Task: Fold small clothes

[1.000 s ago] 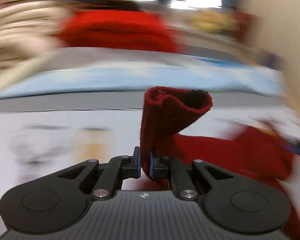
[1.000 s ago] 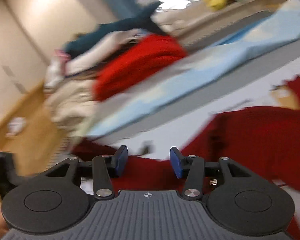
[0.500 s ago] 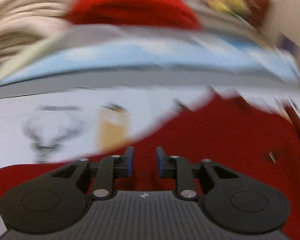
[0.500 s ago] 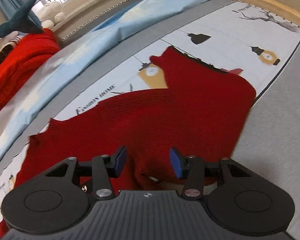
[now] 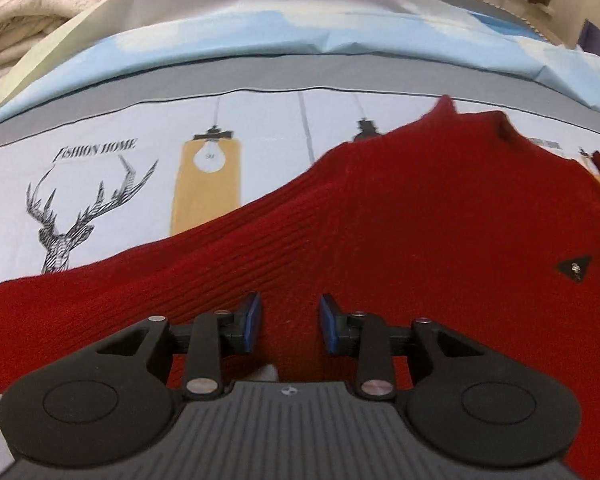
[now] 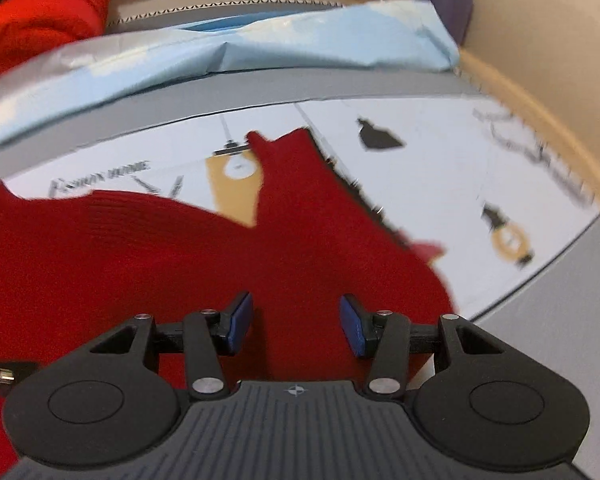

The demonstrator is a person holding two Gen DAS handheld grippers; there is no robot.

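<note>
A small dark red knit sweater (image 5: 400, 220) lies spread on the printed bed sheet (image 5: 120, 184), with a small black triangular label (image 5: 575, 269) at its right. My left gripper (image 5: 290, 322) is open and empty just above the sweater's near part. In the right wrist view the same sweater (image 6: 140, 256) lies below my right gripper (image 6: 296, 326), which is open and empty, with a sleeve or corner (image 6: 296, 168) reaching toward the far side.
A light blue folded sheet (image 5: 300, 36) runs along the far side of the bed. A cream blanket (image 5: 28, 12) and a bright red garment pile (image 6: 36, 28) lie behind it. A wooden bed edge (image 6: 540, 120) and wall stand at the right.
My left gripper let go of the red sleeve it held up and opened. The sleeve now lies flat. Both grippers swung over the spread sweater.
</note>
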